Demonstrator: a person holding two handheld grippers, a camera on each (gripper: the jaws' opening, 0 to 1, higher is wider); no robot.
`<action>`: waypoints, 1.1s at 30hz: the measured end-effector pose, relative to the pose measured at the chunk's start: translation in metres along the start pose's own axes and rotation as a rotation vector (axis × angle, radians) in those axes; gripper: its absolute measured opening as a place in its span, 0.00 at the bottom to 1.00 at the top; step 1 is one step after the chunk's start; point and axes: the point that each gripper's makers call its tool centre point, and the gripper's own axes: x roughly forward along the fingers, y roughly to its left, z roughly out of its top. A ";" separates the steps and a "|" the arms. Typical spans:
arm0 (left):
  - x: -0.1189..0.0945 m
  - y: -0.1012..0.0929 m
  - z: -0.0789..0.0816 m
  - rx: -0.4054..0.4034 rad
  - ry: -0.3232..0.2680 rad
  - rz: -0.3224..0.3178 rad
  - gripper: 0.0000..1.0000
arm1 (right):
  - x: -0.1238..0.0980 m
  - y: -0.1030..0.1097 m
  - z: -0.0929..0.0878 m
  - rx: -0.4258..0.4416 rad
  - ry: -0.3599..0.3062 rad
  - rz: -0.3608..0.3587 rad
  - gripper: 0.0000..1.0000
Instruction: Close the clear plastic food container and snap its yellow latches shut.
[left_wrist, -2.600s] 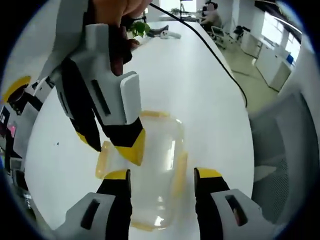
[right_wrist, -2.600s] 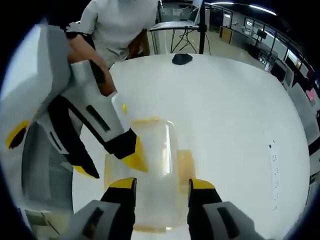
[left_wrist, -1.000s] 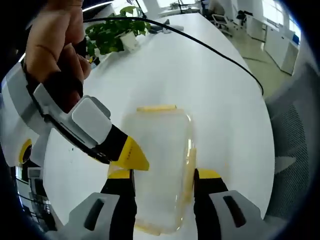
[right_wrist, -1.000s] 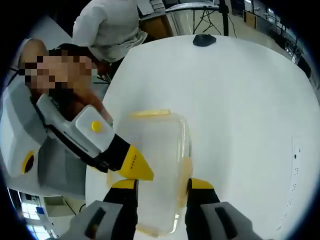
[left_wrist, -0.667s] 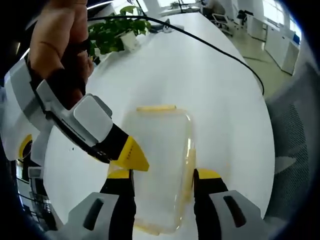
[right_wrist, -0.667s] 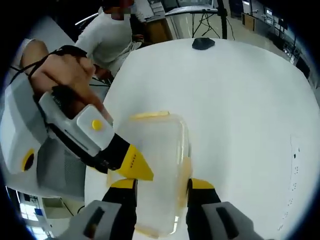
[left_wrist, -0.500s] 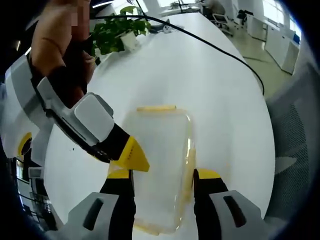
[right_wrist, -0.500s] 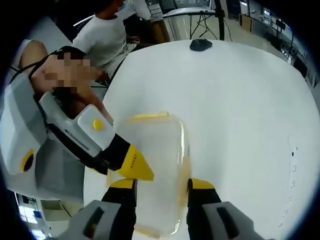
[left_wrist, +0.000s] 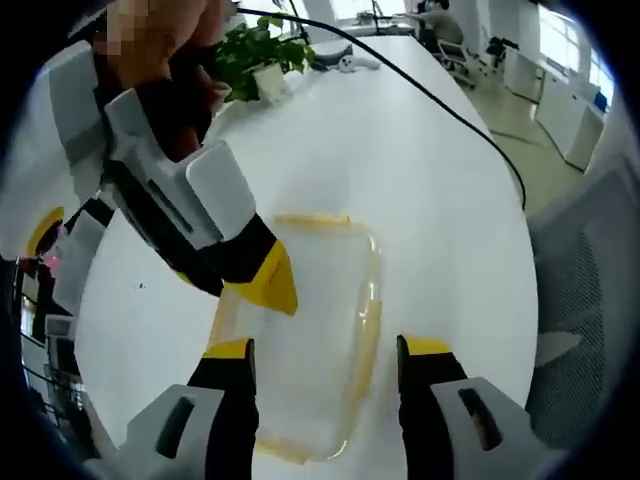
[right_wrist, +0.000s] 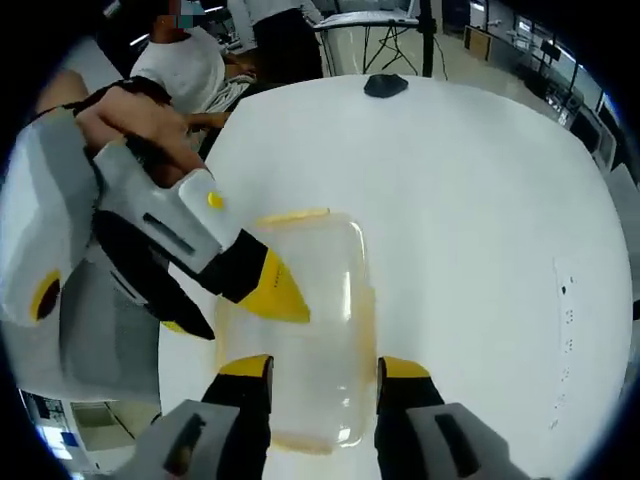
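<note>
The clear plastic container (left_wrist: 315, 330) lies flat on the white table (left_wrist: 400, 170) with its lid on. Yellow latches show at its far end (left_wrist: 310, 219) and along its right side (left_wrist: 366, 328). My left gripper (left_wrist: 325, 350) is open, its jaws straddling the near half of the container from above. In the right gripper view the same container (right_wrist: 315, 330) lies ahead, and my right gripper (right_wrist: 322, 368) is open over its near end. Each gripper shows in the other's view, coming in from the left, with a yellow fingertip (left_wrist: 270, 285) (right_wrist: 275, 290) over the lid's left edge.
A potted plant (left_wrist: 250, 55) and a black cable (left_wrist: 440, 100) lie farther along the table, and a grey mesh chair (left_wrist: 590, 300) stands at its right edge. In the right gripper view there is a dark object (right_wrist: 385, 85) at the far edge, a power strip (right_wrist: 565, 310) and a person in a white shirt (right_wrist: 190, 60).
Both cameras have shifted a little. Each opposite gripper now sits more tilted over the lid's left edge, with both its fingers showing. The container has stayed in place.
</note>
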 end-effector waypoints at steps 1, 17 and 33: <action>-0.001 0.000 -0.001 -0.003 0.002 -0.002 0.54 | -0.002 0.000 0.000 0.000 -0.008 -0.006 0.41; -0.015 0.015 -0.019 -0.009 0.023 -0.018 0.67 | -0.007 0.019 -0.013 -0.018 -0.027 -0.047 0.53; -0.002 0.033 -0.050 0.022 0.116 -0.062 0.86 | 0.003 0.024 -0.034 -0.064 -0.029 -0.207 0.74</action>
